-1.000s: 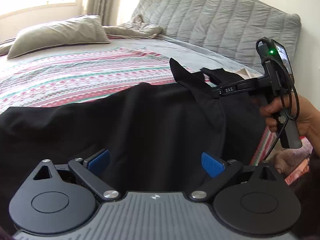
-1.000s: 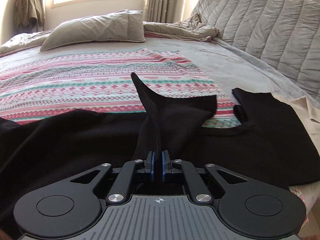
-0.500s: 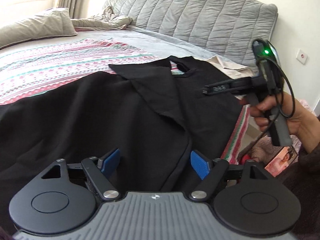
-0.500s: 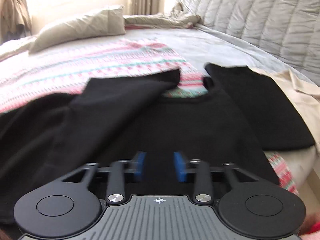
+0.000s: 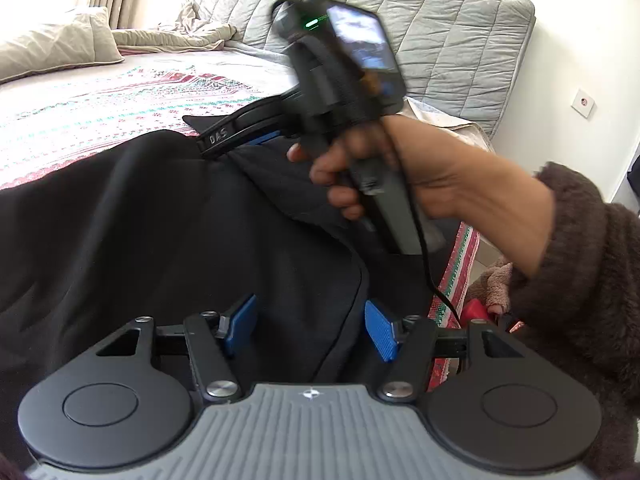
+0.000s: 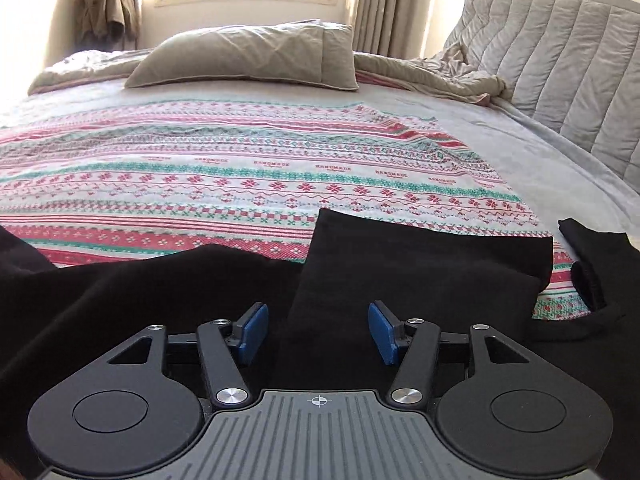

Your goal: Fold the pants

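Black pants (image 6: 400, 264) lay spread across the near edge of the patterned blanket (image 6: 240, 176), a folded leg toward 1 o'clock. Left gripper (image 5: 308, 324) closing, pads apart over the cloth, gripping nothing – right gripper (image 6: 318, 330) likewise closing, pads off the fabric.

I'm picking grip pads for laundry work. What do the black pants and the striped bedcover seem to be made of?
Black pants: probably a soft matte knit, cotton-like; they drape in limp rounded folds with no sheen. Striped bedcover: looks like thin printed woven cloth, matte, lying flat with fine creases. Exact fibres cannot be told.
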`<control>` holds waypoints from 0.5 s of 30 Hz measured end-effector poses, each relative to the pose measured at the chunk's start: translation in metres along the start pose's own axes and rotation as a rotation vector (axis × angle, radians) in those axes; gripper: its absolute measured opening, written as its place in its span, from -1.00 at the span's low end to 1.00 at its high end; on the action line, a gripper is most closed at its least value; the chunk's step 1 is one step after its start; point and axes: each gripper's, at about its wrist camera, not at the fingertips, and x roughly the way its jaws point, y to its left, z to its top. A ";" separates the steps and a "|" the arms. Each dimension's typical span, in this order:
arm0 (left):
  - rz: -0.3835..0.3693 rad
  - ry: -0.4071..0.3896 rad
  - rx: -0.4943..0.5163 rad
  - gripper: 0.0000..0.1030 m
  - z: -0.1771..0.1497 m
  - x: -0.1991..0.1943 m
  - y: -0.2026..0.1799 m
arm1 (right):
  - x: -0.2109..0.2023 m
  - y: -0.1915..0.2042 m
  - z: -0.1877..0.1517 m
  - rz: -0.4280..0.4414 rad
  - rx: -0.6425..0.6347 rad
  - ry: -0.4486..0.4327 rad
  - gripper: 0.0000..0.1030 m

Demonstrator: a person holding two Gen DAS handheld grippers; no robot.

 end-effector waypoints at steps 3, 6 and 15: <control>-0.006 -0.002 -0.003 0.50 0.001 0.001 0.000 | 0.007 -0.006 0.004 -0.031 0.030 0.007 -0.89; -0.001 -0.003 0.005 0.50 0.001 0.003 -0.002 | -0.004 -0.020 0.007 -0.056 0.102 -0.005 -0.94; 0.047 0.002 0.080 0.27 -0.002 0.005 -0.025 | -0.080 -0.110 -0.019 -0.212 0.292 -0.071 -0.93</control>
